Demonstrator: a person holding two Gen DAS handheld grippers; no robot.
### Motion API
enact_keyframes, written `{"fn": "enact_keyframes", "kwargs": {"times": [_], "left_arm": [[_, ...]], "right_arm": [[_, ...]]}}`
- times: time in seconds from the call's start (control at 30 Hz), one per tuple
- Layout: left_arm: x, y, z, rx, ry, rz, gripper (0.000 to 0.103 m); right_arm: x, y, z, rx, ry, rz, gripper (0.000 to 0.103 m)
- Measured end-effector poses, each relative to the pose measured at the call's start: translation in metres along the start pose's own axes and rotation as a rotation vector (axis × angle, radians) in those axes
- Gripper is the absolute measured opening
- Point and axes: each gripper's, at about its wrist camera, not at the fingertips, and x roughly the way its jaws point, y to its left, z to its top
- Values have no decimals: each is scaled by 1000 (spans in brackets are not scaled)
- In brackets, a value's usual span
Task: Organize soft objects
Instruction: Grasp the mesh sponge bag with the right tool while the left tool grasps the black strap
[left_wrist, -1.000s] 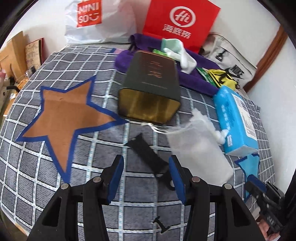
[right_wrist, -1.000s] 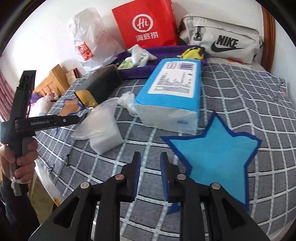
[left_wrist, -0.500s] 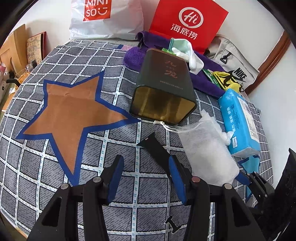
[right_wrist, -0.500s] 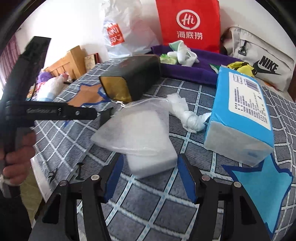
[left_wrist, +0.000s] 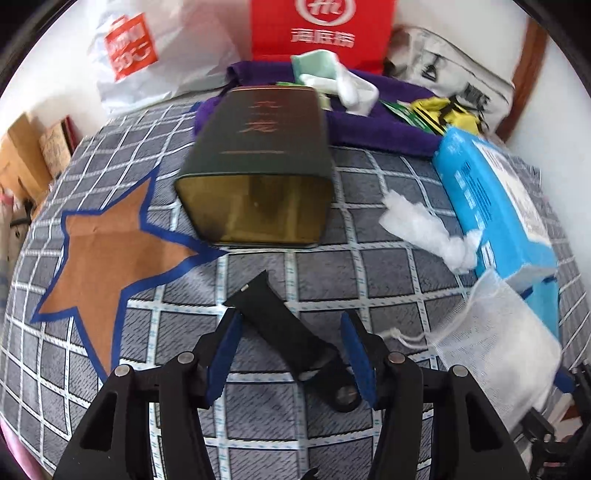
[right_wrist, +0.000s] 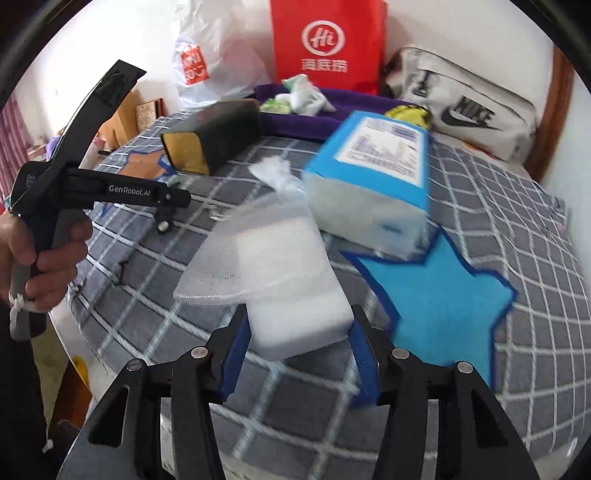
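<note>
Straddling white sponge with spread right gripper jaws | left gripper unclenched over black strap | risk: mesh bag at 12 o'clock snagging.

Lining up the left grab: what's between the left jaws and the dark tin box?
In the left wrist view, only the black strap lies on the checked cloth between the left gripper and the dark tin box.

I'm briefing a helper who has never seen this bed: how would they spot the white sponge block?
On the grey checked bedspread, find the blue felt star and the blue tissue pack behind it. Just left of the star lies the white sponge block, between the fingers of the right gripper. Unlike the pack, it is plain white, half covered by a sheer mesh pouch.
</note>
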Motion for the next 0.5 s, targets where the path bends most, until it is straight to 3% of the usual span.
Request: {"fn": "enact_keyframes", "kwargs": {"times": [0.23, 0.43, 0.5], "left_arm": [[-6, -11, -6, 45, -37, 30, 24], [-18, 9, -18, 1, -20, 27, 21], [-18, 12, -21, -14, -17, 15, 22]], "right_arm": [[-16, -12, -26, 24, -4, 23, 54], [-17, -12, -26, 32, -39, 32, 60], [-6, -11, -23, 37, -11, 20, 53]]}}
